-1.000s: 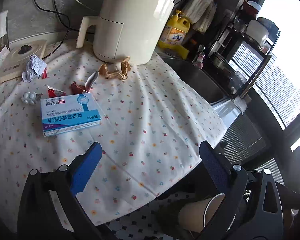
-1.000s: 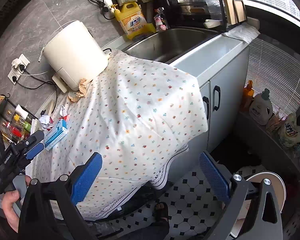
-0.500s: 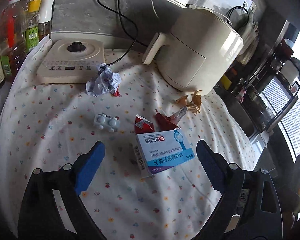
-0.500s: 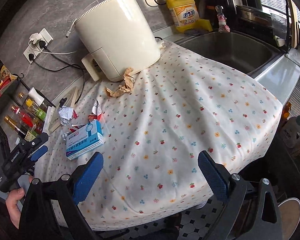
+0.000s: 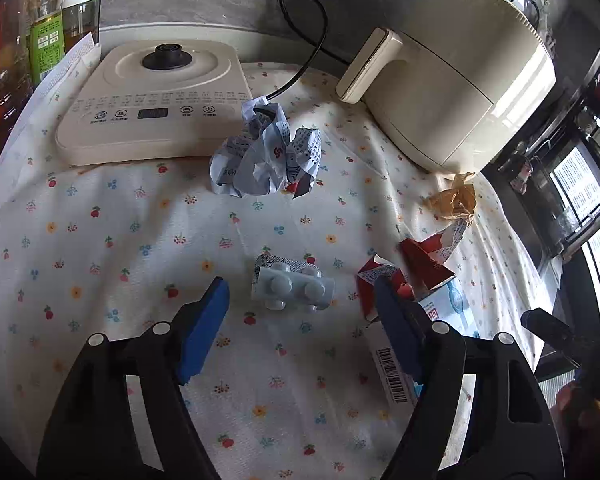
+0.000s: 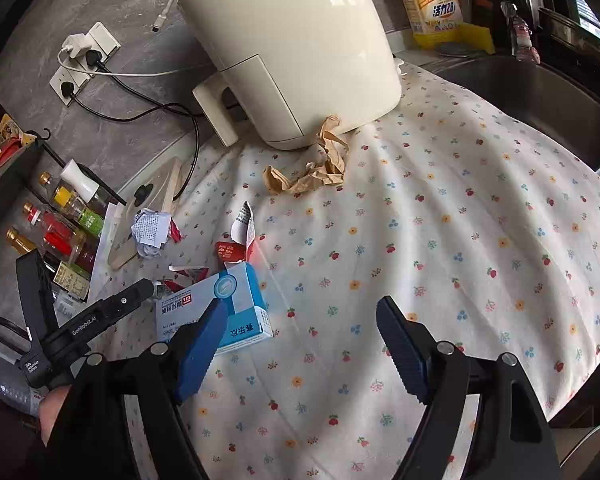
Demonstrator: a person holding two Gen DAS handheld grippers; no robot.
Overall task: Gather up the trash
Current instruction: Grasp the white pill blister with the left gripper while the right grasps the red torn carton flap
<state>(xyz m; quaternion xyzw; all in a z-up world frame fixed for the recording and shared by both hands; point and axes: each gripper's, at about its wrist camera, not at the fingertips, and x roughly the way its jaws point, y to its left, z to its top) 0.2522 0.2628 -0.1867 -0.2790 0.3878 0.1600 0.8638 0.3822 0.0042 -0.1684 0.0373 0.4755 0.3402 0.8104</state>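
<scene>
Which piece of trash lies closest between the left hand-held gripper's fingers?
The grey pill blister pack, lying just ahead of the open left hand-held gripper. The crumpled paper ball and brown paper scrap lie farther off.

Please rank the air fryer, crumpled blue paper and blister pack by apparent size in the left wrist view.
1. Air fryer
2. Crumpled blue paper
3. Blister pack, smallest though nearest the camera.
</scene>
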